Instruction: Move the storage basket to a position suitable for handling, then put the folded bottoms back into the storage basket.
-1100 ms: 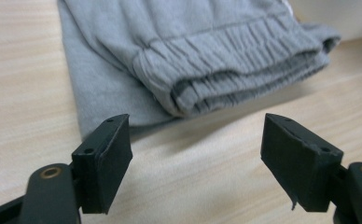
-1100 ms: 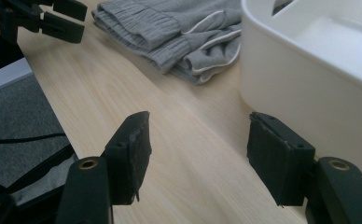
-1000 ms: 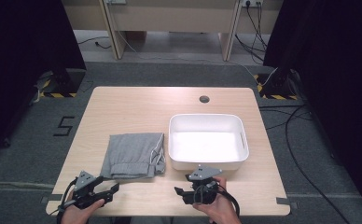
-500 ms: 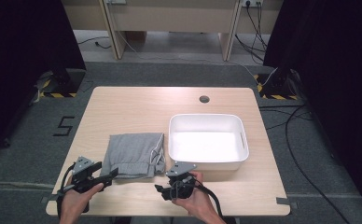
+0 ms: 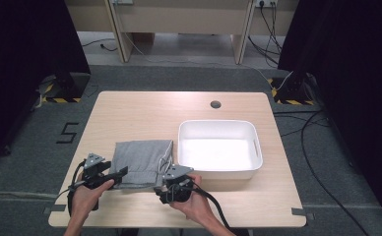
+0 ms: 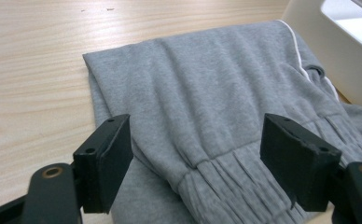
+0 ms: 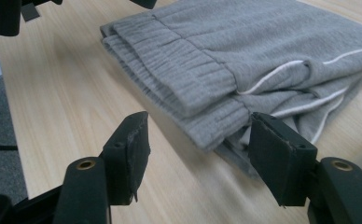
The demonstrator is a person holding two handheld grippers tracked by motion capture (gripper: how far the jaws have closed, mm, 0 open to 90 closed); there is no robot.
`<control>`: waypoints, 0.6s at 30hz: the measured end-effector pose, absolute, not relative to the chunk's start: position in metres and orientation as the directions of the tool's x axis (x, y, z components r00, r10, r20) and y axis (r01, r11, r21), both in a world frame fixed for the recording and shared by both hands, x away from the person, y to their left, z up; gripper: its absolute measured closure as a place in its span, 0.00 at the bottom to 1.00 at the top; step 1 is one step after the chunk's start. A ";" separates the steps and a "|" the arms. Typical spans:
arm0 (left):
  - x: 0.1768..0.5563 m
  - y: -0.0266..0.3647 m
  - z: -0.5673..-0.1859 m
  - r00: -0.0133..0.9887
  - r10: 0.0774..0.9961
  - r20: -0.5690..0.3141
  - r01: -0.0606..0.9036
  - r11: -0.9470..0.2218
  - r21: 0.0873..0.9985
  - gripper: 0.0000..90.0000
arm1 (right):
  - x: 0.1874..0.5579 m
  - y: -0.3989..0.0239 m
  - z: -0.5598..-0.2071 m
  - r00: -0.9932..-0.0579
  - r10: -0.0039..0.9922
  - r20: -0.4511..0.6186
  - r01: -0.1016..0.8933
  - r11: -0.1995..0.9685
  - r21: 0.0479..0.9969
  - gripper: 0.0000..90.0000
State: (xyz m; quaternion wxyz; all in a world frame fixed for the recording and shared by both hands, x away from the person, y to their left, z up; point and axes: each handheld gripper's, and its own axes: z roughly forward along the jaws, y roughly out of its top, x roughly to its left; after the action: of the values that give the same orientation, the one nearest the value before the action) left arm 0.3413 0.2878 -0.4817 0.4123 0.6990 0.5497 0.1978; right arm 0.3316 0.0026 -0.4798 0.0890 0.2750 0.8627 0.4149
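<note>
Black jaws on my left gripper [image 5: 122, 171] stand apart, and in the left gripper view they straddle the ribbed cuff of the grey garment [image 6: 226, 121] without pressing on it. My right gripper [image 5: 158, 189] is spread too; in the right gripper view its jaws [image 7: 198, 154] frame the near right corner of the folded cloth, the ribbed band just ahead of them, nothing pinched.

The garment [image 5: 141, 157] lies folded flat on the table [image 5: 130, 108], its long axis running away from me, ribbed end toward my edge and the plain fold pointing at the far side. A thin white piping line runs along its right side. It sits between the two grippers, the left one touching or just over its near left corner, the right one just beside its near right corner.

My left hand [image 5: 88, 194] reaches in from the lower left, its gripper angled right. My right hand [image 5: 194, 204] comes up from the bottom, its gripper angled left.

A white bin [image 5: 219, 172] stands just right of the garment.
</note>
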 end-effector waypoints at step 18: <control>0.364 0.287 -0.492 0.308 0.932 -0.189 0.632 -0.051 0.773 0.28 | 0.349 0.022 -0.489 -0.814 0.578 0.062 0.413 0.499 0.762 0.42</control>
State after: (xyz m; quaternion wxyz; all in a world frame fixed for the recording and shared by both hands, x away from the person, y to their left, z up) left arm 0.3641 0.2867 -0.4922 0.4034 0.7008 0.5581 0.1861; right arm 0.3487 0.0218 -0.4895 0.1007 0.2879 0.8599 0.4092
